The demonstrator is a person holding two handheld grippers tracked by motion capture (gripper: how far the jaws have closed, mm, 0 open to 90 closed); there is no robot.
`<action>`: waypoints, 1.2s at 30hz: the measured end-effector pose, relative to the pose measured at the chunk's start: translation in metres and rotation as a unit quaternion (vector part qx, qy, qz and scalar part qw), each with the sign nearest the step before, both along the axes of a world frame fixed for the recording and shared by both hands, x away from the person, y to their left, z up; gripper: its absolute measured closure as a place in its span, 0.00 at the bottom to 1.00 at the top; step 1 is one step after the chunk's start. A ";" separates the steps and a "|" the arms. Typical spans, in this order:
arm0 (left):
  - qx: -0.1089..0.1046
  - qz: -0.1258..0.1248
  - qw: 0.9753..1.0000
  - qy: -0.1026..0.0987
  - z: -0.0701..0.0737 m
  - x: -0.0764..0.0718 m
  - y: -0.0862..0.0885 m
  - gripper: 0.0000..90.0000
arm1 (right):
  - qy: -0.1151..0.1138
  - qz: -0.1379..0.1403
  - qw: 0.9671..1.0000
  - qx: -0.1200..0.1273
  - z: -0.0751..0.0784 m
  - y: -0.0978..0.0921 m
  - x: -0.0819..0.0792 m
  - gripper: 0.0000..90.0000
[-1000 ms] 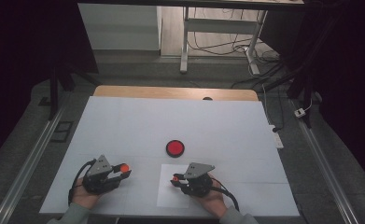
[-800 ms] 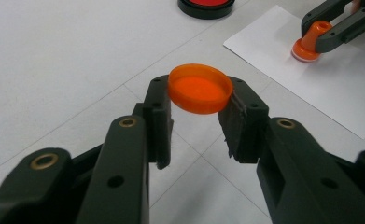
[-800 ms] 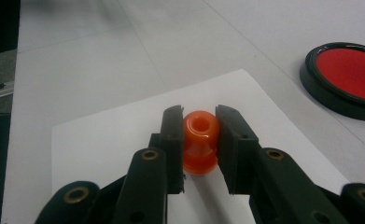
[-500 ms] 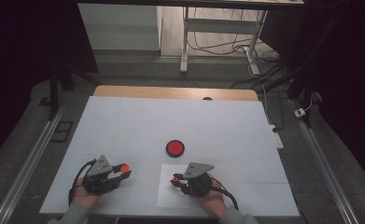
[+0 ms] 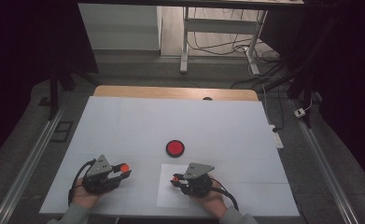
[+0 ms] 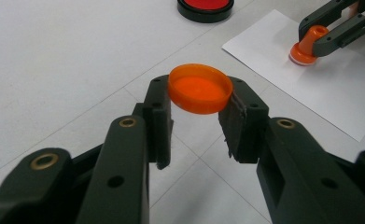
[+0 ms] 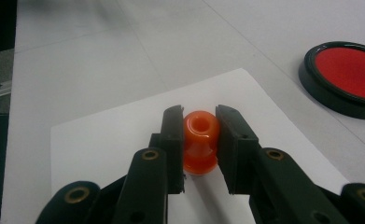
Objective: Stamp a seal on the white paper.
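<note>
Dark floor and trailing cables surround a white table (image 5: 124,121) seen from above, with a strip of bare wood along its far edge. Two hands reach in from the near edge, each holding a black gripper.

At the near left, the left gripper (image 5: 122,170) rests low over the table, pointing toward the right. Its jaws are closed on an orange cap (image 6: 200,88), pinching it by its rim on two sides. In the left gripper view the cap is a shallow round lid with its hollow side facing up, tilted slightly and held above the table.

Near the middle of the table, a little farther from the person, lies a red disc with a black rim (image 5: 174,148). It sits flat and apart from both grippers.

At the near right, a white sheet of paper (image 5: 168,196) lies flat on the table. The right gripper (image 5: 175,179) hovers low over it, pointing toward the left. Its jaws are clamped on a small orange stamp-like piece (image 7: 200,142), which has a rounded top with a hole, a narrow waist and a wider base. The base touches the paper.
</note>
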State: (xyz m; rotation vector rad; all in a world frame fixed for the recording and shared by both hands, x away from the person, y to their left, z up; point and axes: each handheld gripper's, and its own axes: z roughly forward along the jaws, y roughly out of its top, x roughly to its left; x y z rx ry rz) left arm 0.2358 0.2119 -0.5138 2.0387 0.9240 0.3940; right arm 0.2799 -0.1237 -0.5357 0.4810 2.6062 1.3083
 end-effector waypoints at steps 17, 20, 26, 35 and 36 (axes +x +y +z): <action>-0.003 0.002 1.000 -0.002 0.002 0.000 0.001 0.72 | -0.005 0.003 1.000 0.000 0.000 0.000 -0.001 0.81; -0.004 0.003 1.000 -0.002 0.002 0.000 0.002 0.72 | -0.005 0.003 1.000 -0.002 0.000 0.001 0.000 0.81; -0.003 0.003 1.000 -0.002 0.001 0.000 0.002 0.72 | -0.007 0.001 1.000 -0.010 0.001 0.002 -0.001 0.80; -0.001 0.002 1.000 -0.001 0.000 0.001 0.003 0.72 | 0.005 -0.009 1.000 0.021 0.006 -0.002 0.002 0.80; -0.001 0.002 1.000 -0.001 0.000 0.001 0.003 0.72 | 0.007 -0.014 0.999 0.033 0.009 -0.004 0.003 0.80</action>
